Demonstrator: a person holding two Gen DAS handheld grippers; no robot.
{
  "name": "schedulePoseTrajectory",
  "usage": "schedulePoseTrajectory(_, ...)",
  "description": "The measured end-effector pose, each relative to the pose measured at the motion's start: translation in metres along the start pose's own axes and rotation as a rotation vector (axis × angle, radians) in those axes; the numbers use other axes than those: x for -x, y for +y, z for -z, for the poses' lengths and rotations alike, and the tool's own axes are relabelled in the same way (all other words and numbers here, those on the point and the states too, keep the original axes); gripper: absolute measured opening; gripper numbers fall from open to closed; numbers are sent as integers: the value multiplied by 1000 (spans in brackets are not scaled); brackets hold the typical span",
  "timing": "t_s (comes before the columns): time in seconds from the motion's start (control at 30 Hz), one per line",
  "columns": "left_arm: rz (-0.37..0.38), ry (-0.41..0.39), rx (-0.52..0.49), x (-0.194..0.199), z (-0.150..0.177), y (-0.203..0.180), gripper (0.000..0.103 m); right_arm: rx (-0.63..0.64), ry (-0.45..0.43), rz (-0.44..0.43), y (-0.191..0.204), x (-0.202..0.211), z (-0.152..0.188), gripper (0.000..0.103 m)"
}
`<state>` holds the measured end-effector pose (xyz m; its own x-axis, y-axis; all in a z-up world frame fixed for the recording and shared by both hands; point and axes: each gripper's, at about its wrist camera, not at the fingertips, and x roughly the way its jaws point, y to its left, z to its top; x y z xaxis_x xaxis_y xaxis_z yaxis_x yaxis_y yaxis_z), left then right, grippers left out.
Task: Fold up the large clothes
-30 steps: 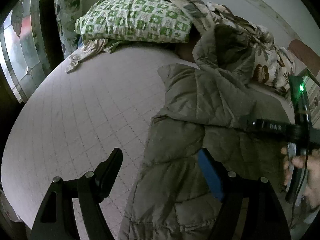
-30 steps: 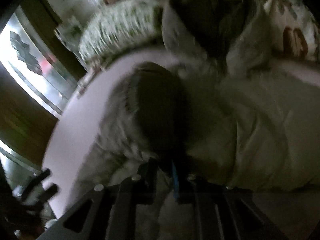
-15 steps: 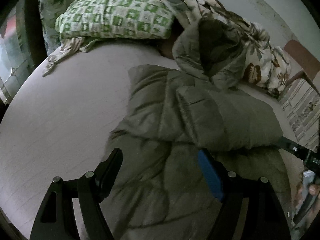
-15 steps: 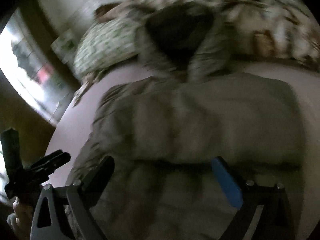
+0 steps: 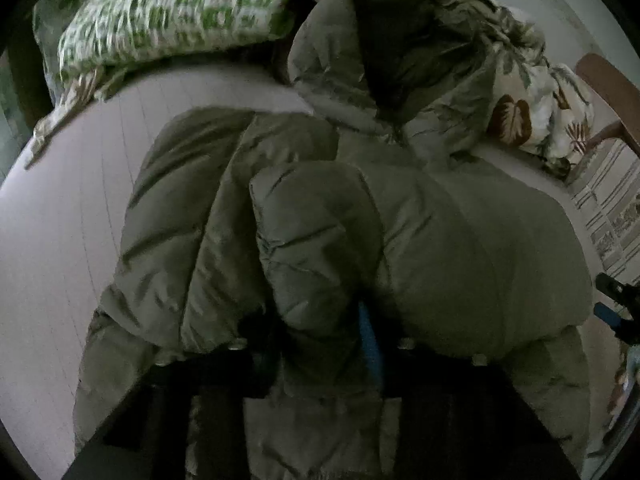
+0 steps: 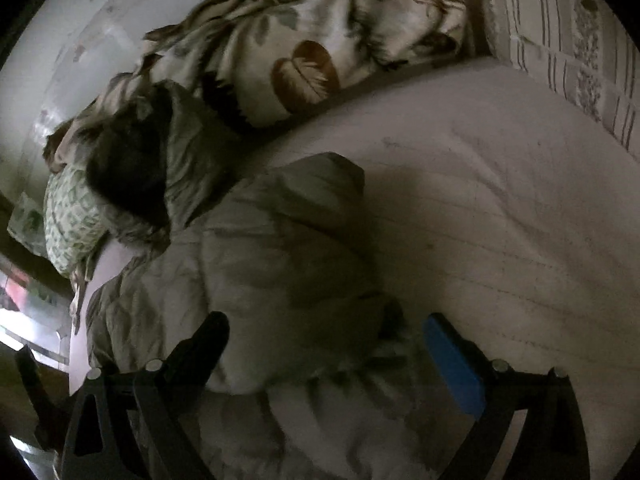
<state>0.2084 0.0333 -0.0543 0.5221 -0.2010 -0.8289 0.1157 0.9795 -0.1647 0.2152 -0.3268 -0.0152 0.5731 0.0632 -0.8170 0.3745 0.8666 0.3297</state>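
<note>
An olive puffer jacket point(image 5: 460, 240) lies on the bed, its dark-lined hood point(image 5: 380, 40) toward the pillows and one sleeve folded across the body. My left gripper point(image 5: 316, 332) is low over the jacket's middle. Its jaws are closing, and a puffy fold of the jacket bulges up between the black finger and the blue pad point(image 5: 368, 336), pinched by both. In the right wrist view my right gripper point(image 6: 328, 344) stands open above the jacket's point(image 6: 260, 260) right edge. Fabric lies beneath the gap, untouched by the fingers. The right gripper also shows at the left wrist view's right rim point(image 5: 616, 304).
A green-and-white pillow point(image 5: 180, 8) and a leaf-print quilt point(image 6: 304, 60) lie at the head of the bed. Pale quilted mattress point(image 6: 500, 220) stretches right of the jacket and also left of it point(image 5: 60, 220). A wooden chair point(image 5: 608, 80) stands beside the bed.
My left gripper moved right over the jacket and closed on a fold. My right gripper let go of the sleeve, opened wide and swung to the jacket's right edge. The sleeve now lies across the body.
</note>
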Motion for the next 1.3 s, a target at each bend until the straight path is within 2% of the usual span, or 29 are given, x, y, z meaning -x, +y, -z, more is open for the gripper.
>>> schedulePoseTrajectory(0.03,10,-11,-6,4,0,-1,18,-1,12,6,0,-6,-2,99)
schedulePoseTrajectory(0.07,33,-21,-11,12,-1,0,16,-1,19,7,0,-8,-2,99)
schedulePoseTrajectory(0.2,79,-69,-32,51,-6,12,15,13,12,-5,9,-8,-6,99)
schedulePoseTrajectory(0.3,78,-95,-24,69,-14,28,15,54,9,-10,22,-4,-6,99)
schedulePoseTrajectory(0.37,62,-62,-25,65,-17,39,16,79,5,-9,31,-2,-2,99)
schedulePoseTrajectory(0.5,28,24,-17,29,-8,53,18,136,26,8,47,-11,8,99)
schedulePoseTrajectory(0.63,35,39,22,9,5,63,28,201,98,61,55,-39,24,99)
schedulePoseTrajectory(0.77,47,34,6,7,9,65,30,227,139,116,52,-62,38,103)
schedulePoseTrajectory(0.9,19,25,-32,14,8,57,31,197,143,99,48,-64,39,103)
schedulePoseTrajectory(0.93,18,22,-31,17,7,58,34,192,147,92,48,-60,37,103)
schedulePoseTrajectory(1.07,-19,-34,2,38,1,63,66,185,132,59,43,-29,34,103)
schedulePoseTrajectory(1.17,-7,-82,26,57,-10,70,70,244,86,55,50,-4,23,103)
schedulePoseTrajectory(1.3,-13,-90,34,62,-38,69,72,283,42,42,64,17,-7,103)
